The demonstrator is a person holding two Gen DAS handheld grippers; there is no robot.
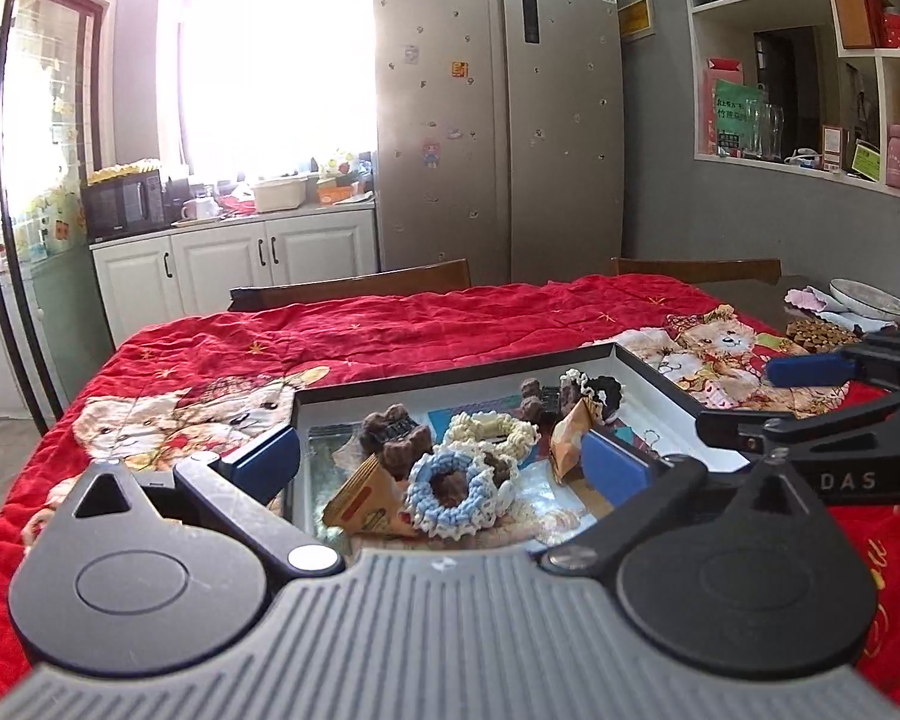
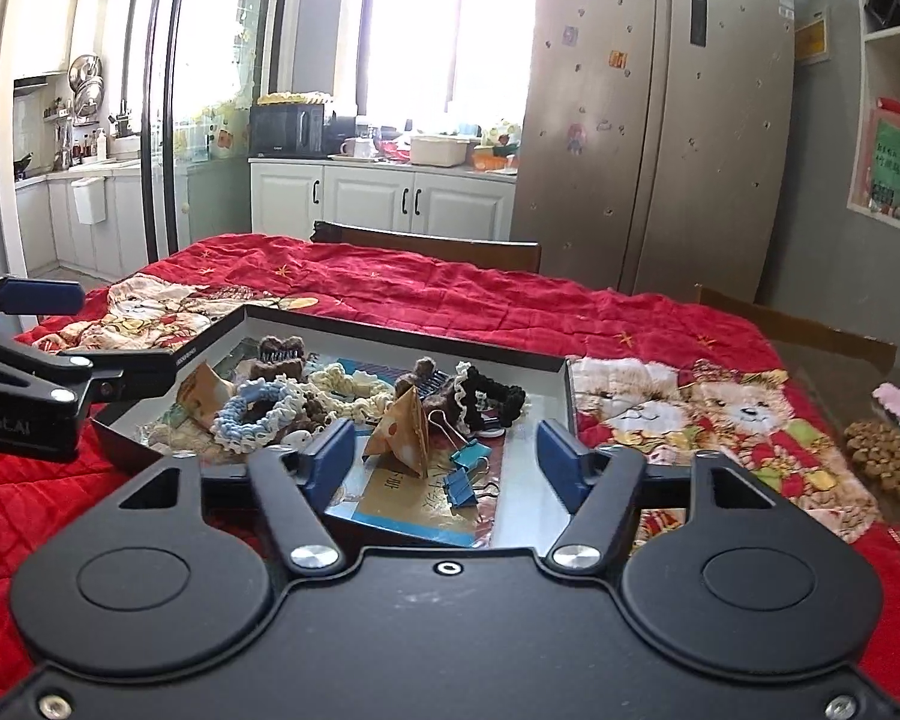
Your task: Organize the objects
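A shallow black-rimmed tray (image 1: 450, 373) (image 2: 402, 341) lies on the red quilt. It holds a blue-and-white scrunchie (image 1: 426, 510) (image 2: 252, 414), a cream scrunchie (image 1: 498, 429) (image 2: 348, 384), a black scrunchie (image 1: 606, 393) (image 2: 498, 399), brown bear hair clips (image 1: 396, 435) (image 2: 282, 354), tan triangular packets (image 1: 372, 498) (image 2: 405, 429) and blue binder clips (image 2: 465, 468). My left gripper (image 1: 441, 462) hangs open above the tray's near left part. My right gripper (image 2: 444, 456) hangs open above the near right part. Neither holds anything. Each view shows the other gripper's fingers (image 1: 810, 369) (image 2: 42, 295) at its side edge.
The red quilt (image 1: 390, 330) with bear pictures covers the table. A pile of brown nuggets (image 1: 822, 333) (image 2: 888, 459) and a white bowl (image 1: 870, 300) sit at the table's right end. Two wooden chair backs (image 1: 354, 288) stand behind the table, with a fridge (image 1: 498, 120) beyond.
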